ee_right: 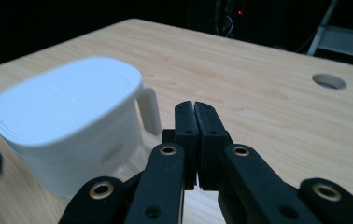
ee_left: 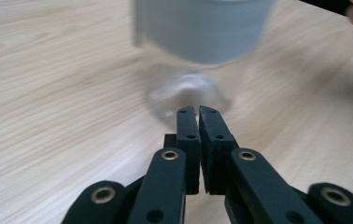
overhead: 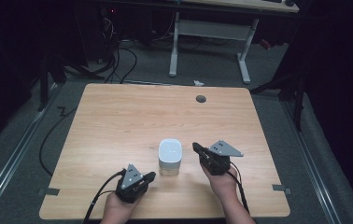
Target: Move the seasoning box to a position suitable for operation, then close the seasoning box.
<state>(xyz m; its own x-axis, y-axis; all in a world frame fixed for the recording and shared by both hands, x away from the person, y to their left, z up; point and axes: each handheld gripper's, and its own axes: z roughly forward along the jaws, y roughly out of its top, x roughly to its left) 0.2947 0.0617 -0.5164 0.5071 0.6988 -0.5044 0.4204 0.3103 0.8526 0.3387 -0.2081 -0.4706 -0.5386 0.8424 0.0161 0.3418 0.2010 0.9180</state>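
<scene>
Two claws are held low over the table (overhead: 118, 121), one in each hand, with a jar (overhead: 170, 156) standing between them. The left claw (overhead: 149, 177) is seen at the near edge of the table, its jaws pressed together and holding nothing; in the left gripper view (ee_left: 198, 114) the jaws are seen closed, with the jar's clear base just ahead of their tips and its white lid above. The right claw (overhead: 196, 147) is held just right of the jar, its jaws likewise closed and empty; in the right gripper view (ee_right: 194, 109) the jar (ee_right: 67, 121) is seen close to the left of the jaws, apart from them, with a small white tab hanging from the lid's edge on the side nearest the claw. The jar is seen upright on the table, a white rounded lid on a clear body. A round hole (overhead: 201, 98) is seen in the table far ahead of the right claw. A grey plate (overhead: 225, 149) is carried on top of the right claw.
</scene>
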